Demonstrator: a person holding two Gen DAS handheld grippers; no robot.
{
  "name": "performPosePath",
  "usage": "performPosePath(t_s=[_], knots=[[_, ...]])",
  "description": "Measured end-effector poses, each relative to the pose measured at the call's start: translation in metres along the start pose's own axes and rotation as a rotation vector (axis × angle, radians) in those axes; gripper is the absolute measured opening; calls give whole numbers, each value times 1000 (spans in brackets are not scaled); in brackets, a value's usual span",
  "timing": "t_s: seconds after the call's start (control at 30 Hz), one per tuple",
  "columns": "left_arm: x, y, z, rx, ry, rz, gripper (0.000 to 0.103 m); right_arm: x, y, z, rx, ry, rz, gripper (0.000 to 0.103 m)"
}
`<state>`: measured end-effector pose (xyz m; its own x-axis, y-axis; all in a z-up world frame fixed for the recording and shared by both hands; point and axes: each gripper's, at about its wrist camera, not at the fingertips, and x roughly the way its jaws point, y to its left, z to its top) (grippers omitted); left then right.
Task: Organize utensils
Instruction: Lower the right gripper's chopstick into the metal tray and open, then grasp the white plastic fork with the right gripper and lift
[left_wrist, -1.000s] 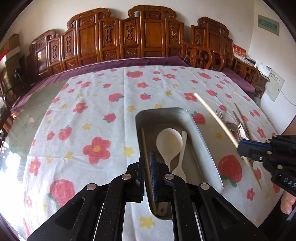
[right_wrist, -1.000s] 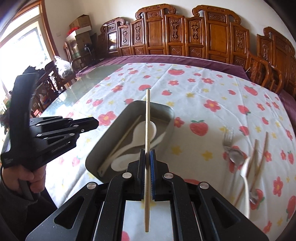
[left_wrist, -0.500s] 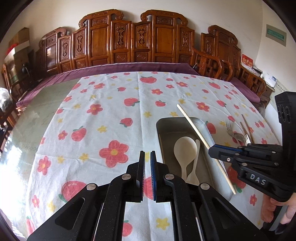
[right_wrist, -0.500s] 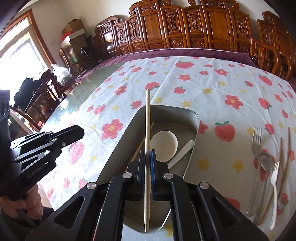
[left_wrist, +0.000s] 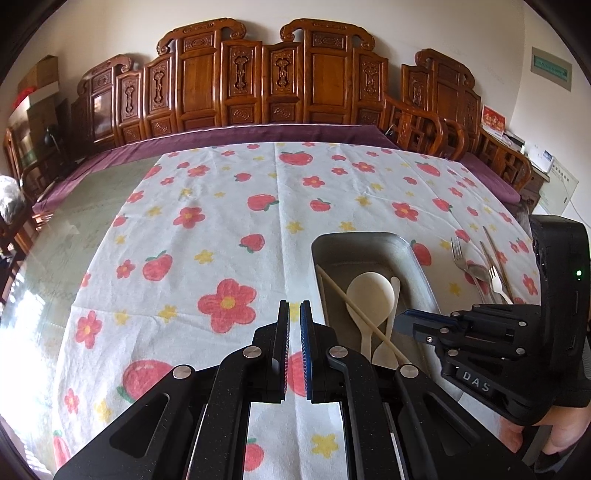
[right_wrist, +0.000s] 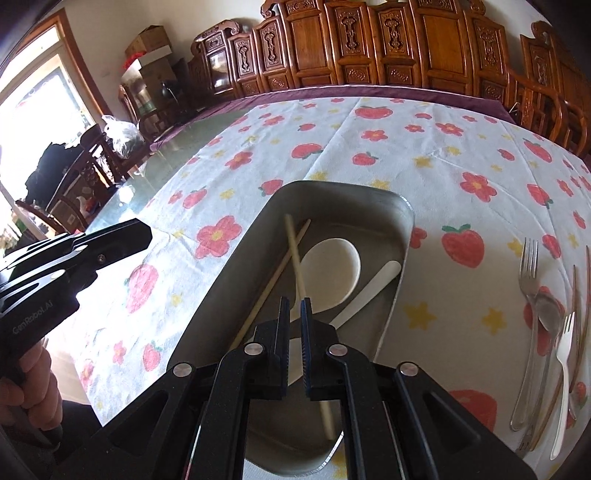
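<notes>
Over the cloth (left_wrist: 221, 229), left view: left gripper (left_wrist: 294, 310) hangs empty, jaws a narrow slit apart, tray (left_wrist: 417, 254) at its right. Right view: right gripper (right_wrist: 294, 306) narrowly parted above the tray, gripping nothing; two chopsticks (right_wrist: 295, 254) lie crossed inside beside the spoons (right_wrist: 332, 269). Risk: fingers snagging the rim on lift-out. Room lies right, toward the fork (right_wrist: 528, 273) pile.

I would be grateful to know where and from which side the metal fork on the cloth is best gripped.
Grip the metal fork at mid-handle, coming from above with the right hand-held gripper across the handle. It lies flat, tines away, and a spoon crowds its right side, so the bare left side gives room.
</notes>
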<state>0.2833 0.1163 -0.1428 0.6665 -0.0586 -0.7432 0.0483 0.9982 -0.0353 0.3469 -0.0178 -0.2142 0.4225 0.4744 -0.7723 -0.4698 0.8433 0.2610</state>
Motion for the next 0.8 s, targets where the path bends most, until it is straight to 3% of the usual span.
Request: performPosePath(t_s=[0.17, 0.23, 0.37, 0.5, 0.53, 0.57, 0.6, 0.67, 0.8], knots=[[-1, -11, -1, 14, -6, -11, 8, -35, -10, -13, -61, -53, -33, 8], [-2, -18, -1, 25, -13, -15, 16, -49, -18, -19, -75, -68, -49, 8], [-4, -32, -1, 45, -21, -31, 24, -77, -40, -34, -72, -92, -94, 8], [-3, -46, -3, 58, -23, -47, 45, -105, -72, -49, -62, -107, -154, 8], [-3, -50, -3, 62, -24, -52, 57, -109, -77, -52, -60, -107, -164, 8], [-3, -55, -4, 68, -29, -54, 61, -116, -86, -56, -57, -108, -180, 10], [-4, -58, -4, 71, -33, -57, 66, -120, -93, -60, -53, -109, -193, 19], [-5, -66, -6, 77, -40, -66, 71, -130, -110, -68, -42, -110, -216, 25], [-7, -84, -8, 98, -52, -87, 76, -139, -143, -76, -10, -106, -270, 25]])
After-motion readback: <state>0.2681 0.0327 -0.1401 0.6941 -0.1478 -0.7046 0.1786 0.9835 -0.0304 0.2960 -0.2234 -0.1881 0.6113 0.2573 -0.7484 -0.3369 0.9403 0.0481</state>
